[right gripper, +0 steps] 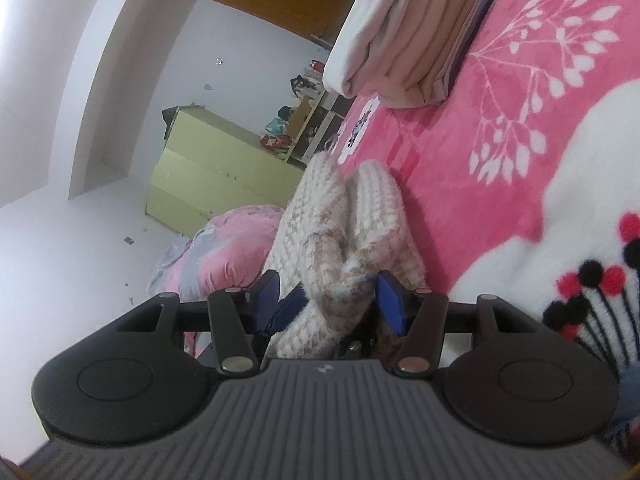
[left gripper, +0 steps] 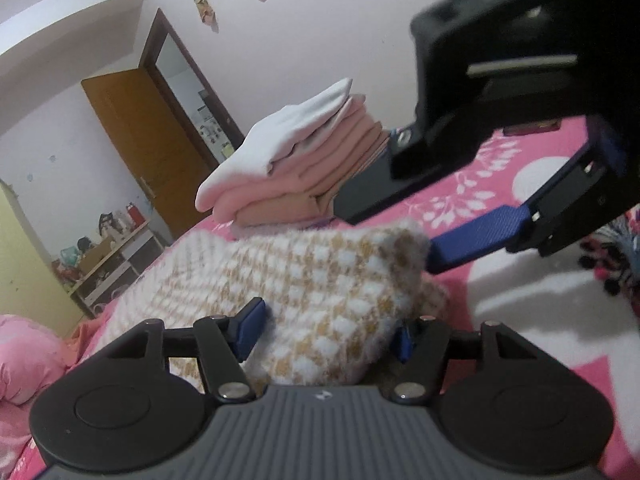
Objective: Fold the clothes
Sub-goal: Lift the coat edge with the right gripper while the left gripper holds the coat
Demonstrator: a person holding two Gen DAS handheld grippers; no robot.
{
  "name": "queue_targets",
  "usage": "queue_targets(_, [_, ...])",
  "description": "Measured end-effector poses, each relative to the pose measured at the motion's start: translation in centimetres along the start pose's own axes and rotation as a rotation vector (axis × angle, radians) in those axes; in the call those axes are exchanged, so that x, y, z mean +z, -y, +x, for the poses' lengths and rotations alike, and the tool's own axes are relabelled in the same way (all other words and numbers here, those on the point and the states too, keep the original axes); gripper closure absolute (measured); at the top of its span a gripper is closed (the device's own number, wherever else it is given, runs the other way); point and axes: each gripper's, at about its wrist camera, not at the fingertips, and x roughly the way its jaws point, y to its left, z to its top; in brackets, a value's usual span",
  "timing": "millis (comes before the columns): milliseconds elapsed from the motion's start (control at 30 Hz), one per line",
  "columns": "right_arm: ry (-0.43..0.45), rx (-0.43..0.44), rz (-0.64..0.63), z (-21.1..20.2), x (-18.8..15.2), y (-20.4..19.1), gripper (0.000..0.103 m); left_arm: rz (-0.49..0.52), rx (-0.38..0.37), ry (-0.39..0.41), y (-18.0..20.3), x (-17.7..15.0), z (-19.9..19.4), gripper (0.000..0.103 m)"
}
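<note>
Sweater point(left gripper: 320, 304), white and tan knit, lies bunched on the pink bed point(right gripper: 500, 128) in front of the stack of folded clothes point(left gripper: 296, 160), likely so you can double it over before it joins that stack. Your left claw point(left gripper: 324, 332) has its blue pads pressed on a thick fold of knit. Your right claw point(right gripper: 332, 300) pinches another bunched end, tilted sideways. Both are half-wide because the fabric fills them.
</note>
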Motion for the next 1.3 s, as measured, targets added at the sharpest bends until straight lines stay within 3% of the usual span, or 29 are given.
queue_targets(133, [-0.026,-0.007,-0.011,0.6,-0.1,-0.4,0.050,0.003,-0.031,0.001,-1.2,-0.7,-3.5,0.037])
queue_targets(200, [-0.040,-0.008,-0.013,0.9,-0.2,-0.5,0.050,-0.003,-0.004,0.007,-1.9,-1.6,-6.1,0.027])
queue_targets(333, [-0.055,-0.008,0.000,1.1,-0.5,-0.5,0.050,0.021,0.097,-0.017,-3.0,-3.8,-9.4,0.024])
queue_targets(400, [-0.061,-0.014,0.006,1.2,-0.6,-0.5,0.050,0.016,0.140,-0.069,-3.5,-4.9,-9.4,0.028])
queue_targets(467, [-0.065,-0.026,0.003,1.5,-0.8,-0.6,0.050,0.008,0.169,-0.104,-3.8,-5.7,-9.3,0.039])
queue_targets(600, [-0.072,-0.052,-0.020,2.1,-0.7,-1.2,0.050,-0.019,0.179,-0.113,-4.1,-6.3,-8.5,0.039])
queue_targets(667, [-0.072,-0.071,-0.031,2.4,-0.7,-1.3,0.052,0.032,0.198,-0.107,-3.3,-6.5,-8.0,0.041])
queue_targets(700, [-0.069,-0.078,-0.036,2.4,-0.7,-1.4,0.053,0.062,0.206,-0.107,-2.8,-6.7,-7.6,0.049])
queue_targets(800, [-0.066,-0.105,-0.052,2.8,-0.9,-1.6,0.062,0.069,0.209,-0.104,-2.7,-7.0,-7.1,0.068])
queue_targets(900, [-0.083,-0.132,-0.077,3.3,-1.2,-1.8,0.076,0.119,0.237,-0.092,-2.5,-7.2,-7.5,0.077])
queue_targets(1100, [-0.118,-0.119,-0.129,4.4,-2.5,-2.7,0.082,0.143,0.249,-0.121,-3.0,-7.4,-7.5,0.078])
queue_targets(1300, [-0.134,-0.100,-0.099,4.6,-2.9,-1.6,0.084,0.185,0.253,-0.140,-2.8,-7.3,-6.9,0.078])
